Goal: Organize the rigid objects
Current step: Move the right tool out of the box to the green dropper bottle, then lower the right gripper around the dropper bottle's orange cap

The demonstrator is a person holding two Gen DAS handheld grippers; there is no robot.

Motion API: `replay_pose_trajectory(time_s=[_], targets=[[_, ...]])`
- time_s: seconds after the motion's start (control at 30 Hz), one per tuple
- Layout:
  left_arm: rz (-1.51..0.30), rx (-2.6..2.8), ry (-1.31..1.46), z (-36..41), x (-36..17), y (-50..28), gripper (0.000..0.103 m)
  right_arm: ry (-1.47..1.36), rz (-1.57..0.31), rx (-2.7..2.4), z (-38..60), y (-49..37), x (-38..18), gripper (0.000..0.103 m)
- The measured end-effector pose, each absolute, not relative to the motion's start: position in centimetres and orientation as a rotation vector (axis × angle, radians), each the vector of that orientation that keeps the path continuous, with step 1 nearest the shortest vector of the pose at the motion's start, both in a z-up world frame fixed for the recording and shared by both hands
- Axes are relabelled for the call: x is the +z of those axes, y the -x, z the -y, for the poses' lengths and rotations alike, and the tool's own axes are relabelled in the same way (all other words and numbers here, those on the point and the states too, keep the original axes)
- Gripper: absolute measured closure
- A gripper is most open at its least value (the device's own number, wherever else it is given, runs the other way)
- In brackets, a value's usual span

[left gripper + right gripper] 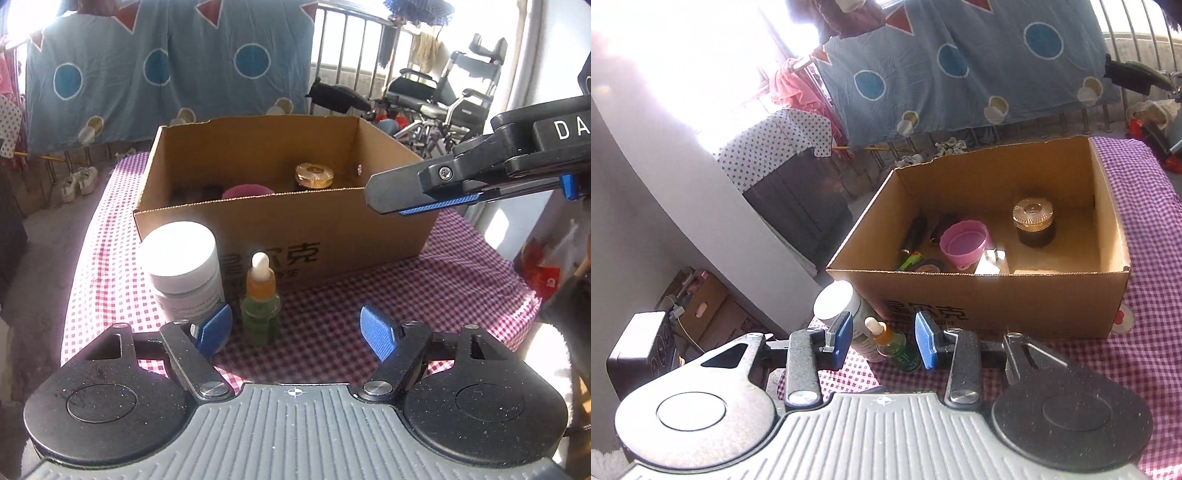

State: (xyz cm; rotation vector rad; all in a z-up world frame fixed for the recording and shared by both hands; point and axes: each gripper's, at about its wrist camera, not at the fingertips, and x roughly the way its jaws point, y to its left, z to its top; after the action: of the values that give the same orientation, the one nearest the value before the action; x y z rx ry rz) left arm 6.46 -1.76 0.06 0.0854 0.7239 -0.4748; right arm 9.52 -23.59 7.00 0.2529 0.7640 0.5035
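Just in front of the cardboard box, on the checked cloth, the left gripper hangs with jaws wide and empty, the dropper bottle and white-lidded jar beyond its tips. Right gripper: jaws narrower, gripping nothing. Inside the box sit a pink cup and gold-lidded jar.

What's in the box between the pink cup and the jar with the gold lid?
Nothing: in the right wrist view, only bare cardboard floor lies between the pink cup and the gold-lidded jar inside the cardboard box.
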Motion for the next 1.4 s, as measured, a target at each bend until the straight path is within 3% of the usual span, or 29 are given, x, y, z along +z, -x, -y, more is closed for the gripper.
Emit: replay_pose_trajectory(time_s=[0.1, 0.4, 0.6, 0.7, 1.4], targets=[[-0.730, -0.431, -0.104, 2.1, -2.0, -7.0, 0.040, -0.161, -0.756, 0.524, 21.4, -10.0, 6.3, 0.063], [-0.737, -0.372, -0.103, 2.1, -4.2, -9.3, 0.056, -0.017, -0.785, 0.567, 17.1, -12.2, 3.7, 0.066], [-0.737, -0.374, -0.089, 2.0, -4.9, -9.6, 0.068, -0.011, -0.807, 0.556, 16.4, -13.1, 2.6, 0.078], [-0.723, -0.380, -0.091, 2.0, -4.9, -9.4, 0.070, -0.015, -0.811, 0.551, 16.5, -13.2, 2.3, 0.082], [-0.681, -0.621, -0.214, 7.0, -4.9, -6.3, 0.072, -0.157, -0.807, 0.372, 24.5, -10.0, 2.4, 0.083]])
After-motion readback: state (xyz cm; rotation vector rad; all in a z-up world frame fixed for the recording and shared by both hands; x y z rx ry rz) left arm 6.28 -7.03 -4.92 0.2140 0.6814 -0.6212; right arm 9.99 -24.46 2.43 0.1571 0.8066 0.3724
